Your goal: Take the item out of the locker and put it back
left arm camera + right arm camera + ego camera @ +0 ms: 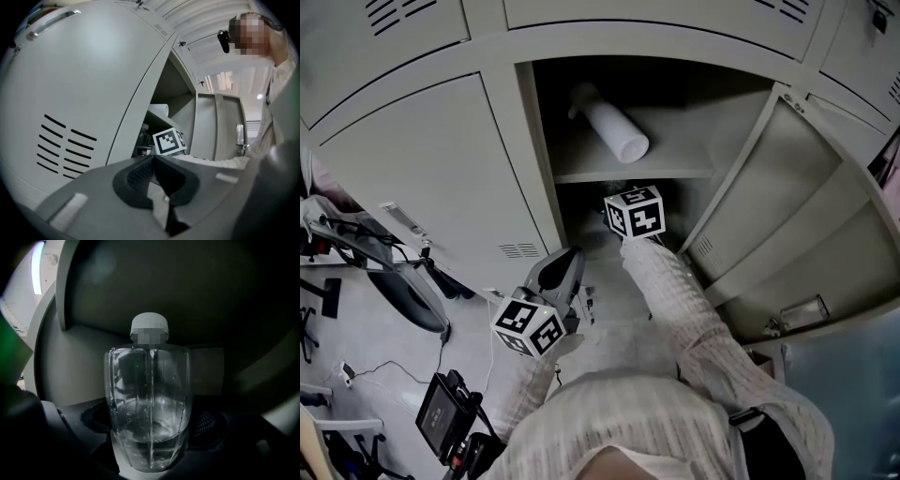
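A clear ribbed bottle with a white cap, partly filled with water, stands upright inside the dark lower locker compartment. My right gripper is shut on the bottle, with a pad pressed to each side of its lower body. In the head view the right gripper reaches in under the shelf, and its jaws and the bottle are hidden there. My left gripper hangs outside, below the opening, shut with nothing in it. The left gripper view shows its tips meeting, with the right gripper's marker cube beyond.
A white cylinder lies on the upper shelf. The locker door stands open to the right. A closed vented door is at the left. Cables and a small screen device lie on the floor at lower left.
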{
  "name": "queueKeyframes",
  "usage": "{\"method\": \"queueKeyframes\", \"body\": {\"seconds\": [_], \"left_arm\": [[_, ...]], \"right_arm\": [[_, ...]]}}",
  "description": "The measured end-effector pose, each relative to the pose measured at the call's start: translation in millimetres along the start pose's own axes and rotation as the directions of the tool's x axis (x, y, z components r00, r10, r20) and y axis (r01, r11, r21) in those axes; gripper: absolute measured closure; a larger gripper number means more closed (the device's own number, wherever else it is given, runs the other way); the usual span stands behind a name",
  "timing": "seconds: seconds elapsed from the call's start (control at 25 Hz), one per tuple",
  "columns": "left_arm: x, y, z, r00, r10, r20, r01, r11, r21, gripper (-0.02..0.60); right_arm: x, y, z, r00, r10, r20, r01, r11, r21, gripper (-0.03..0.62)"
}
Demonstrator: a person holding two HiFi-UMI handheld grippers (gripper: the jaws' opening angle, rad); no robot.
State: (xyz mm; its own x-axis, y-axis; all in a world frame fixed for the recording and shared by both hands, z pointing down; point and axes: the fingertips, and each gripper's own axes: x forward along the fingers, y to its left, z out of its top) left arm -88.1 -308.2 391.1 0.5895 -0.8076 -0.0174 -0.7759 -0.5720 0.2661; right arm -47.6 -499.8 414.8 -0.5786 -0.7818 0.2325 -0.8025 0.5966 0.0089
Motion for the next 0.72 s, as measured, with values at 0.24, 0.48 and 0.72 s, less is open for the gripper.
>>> {"method": "queueKeyframes", "body": {"seconds": [0.24, 0.48, 0.72], "left_arm": [[-3, 2, -2, 1.0, 0.013, -0.011, -0.013, 1.0, 0.006, 0.574], [-8, 3, -4, 1.0, 0.021, -0.016, -0.021, 1.0, 0.001, 0.574], [-9, 2, -2, 1.0, 0.017, -0.017, -0.017, 1.0, 0.012, 0.574]], "right_arm": [[11, -11, 3, 0.999, -0.028, 0.015, 0.028, 1.0, 0.006, 0.15], [15, -13, 6, 0.999, -0.037, 0.037, 0.037, 0.999, 0.008, 0.149], [15, -14, 6, 0.998, -0.043, 0.038, 0.043, 0.999, 0.015, 0.149]]}}
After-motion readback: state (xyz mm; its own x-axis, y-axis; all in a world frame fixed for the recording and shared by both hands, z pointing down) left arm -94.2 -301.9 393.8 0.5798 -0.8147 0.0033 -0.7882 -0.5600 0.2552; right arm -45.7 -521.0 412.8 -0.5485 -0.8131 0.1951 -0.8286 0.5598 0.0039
